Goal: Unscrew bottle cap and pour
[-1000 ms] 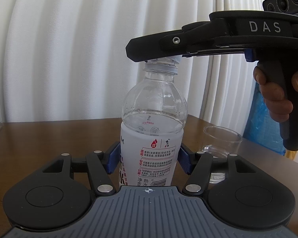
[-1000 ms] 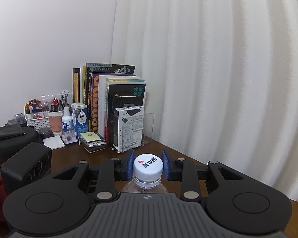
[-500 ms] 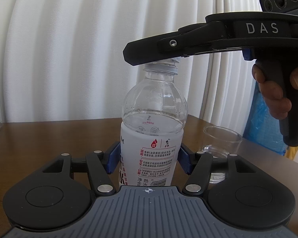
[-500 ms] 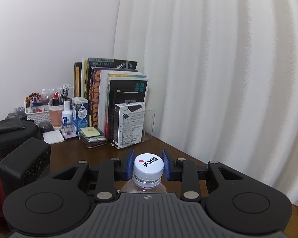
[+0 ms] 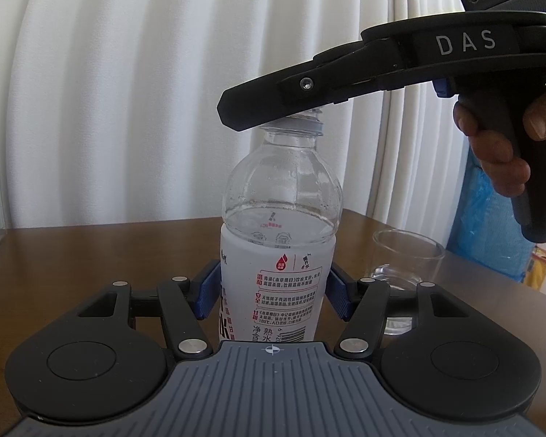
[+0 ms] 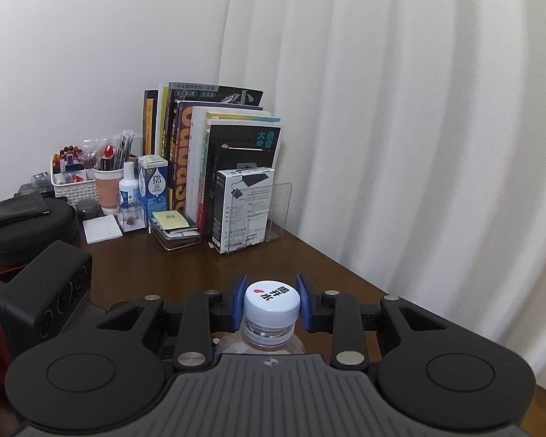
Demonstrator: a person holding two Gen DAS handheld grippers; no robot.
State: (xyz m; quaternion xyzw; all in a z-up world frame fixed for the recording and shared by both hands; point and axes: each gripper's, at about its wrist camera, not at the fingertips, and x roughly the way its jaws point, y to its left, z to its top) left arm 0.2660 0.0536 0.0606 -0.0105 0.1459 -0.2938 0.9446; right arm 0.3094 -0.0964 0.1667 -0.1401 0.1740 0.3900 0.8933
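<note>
A clear plastic water bottle with a white label stands upright on the brown table. My left gripper is shut on the bottle's labelled lower body. My right gripper is shut on the white cap, with a blue pad on each side. In the left wrist view the right gripper tilts over the bottle top, and the bare neck threads show under it, so the cap is raised off the neck. The bottle's shoulder shows below the cap. A clear empty glass stands right of the bottle.
Books, a white box, a basket of small items, a black case and the left gripper's camera block fill the table's far left. White curtains hang behind. The table edge runs near the glass.
My right gripper has twisted and risen with the cap; the neck threads now show beneath it. The left gripper and bottle have stayed still.
</note>
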